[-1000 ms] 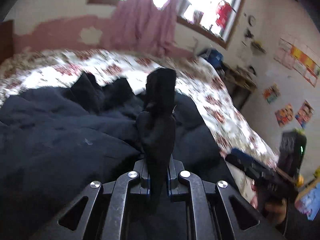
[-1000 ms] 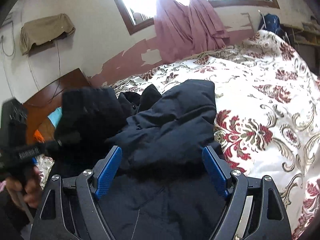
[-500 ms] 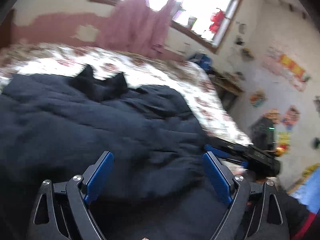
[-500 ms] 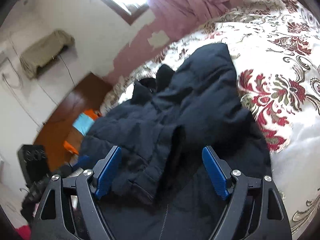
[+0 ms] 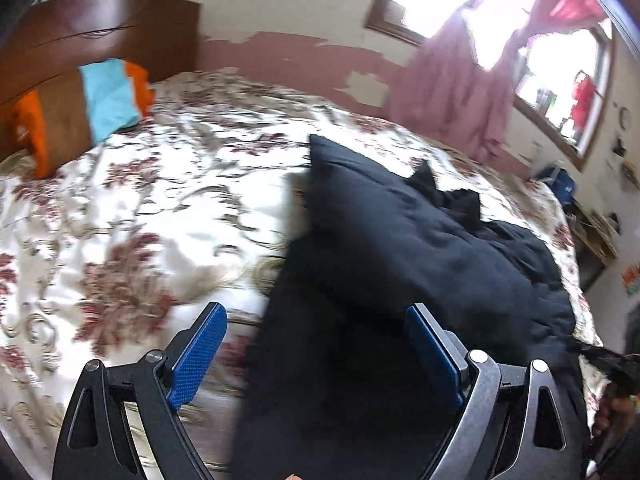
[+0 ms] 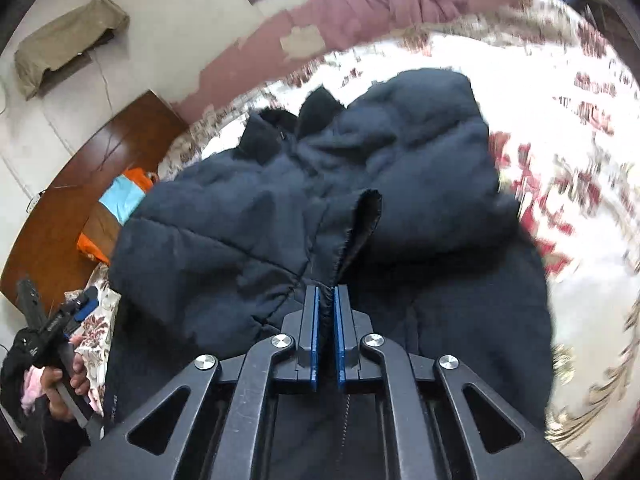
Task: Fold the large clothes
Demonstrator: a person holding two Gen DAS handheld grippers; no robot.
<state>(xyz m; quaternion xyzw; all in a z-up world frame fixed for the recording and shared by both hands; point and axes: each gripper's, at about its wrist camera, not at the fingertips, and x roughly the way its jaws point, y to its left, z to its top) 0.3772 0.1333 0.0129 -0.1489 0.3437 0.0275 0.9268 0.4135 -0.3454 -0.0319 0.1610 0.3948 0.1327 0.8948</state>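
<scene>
While spread on floral bedspread (image 5: 132, 216), dark padded jacket (image 6: 280, 216): front edge freshly clamped by right gripper (image 6: 327, 312); left gripper (image 5: 316, 344) released, gaping, empty.

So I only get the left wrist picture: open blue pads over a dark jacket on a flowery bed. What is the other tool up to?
Observer: The right tool has just been closing; it is now shut on a fold of the jacket, at the front zip edge.
Visitor: Anything on the walls that I am missing?
Observer: Yes. Something draped in tan cloth hangs high on the wall, above the wooden headboard.
</scene>
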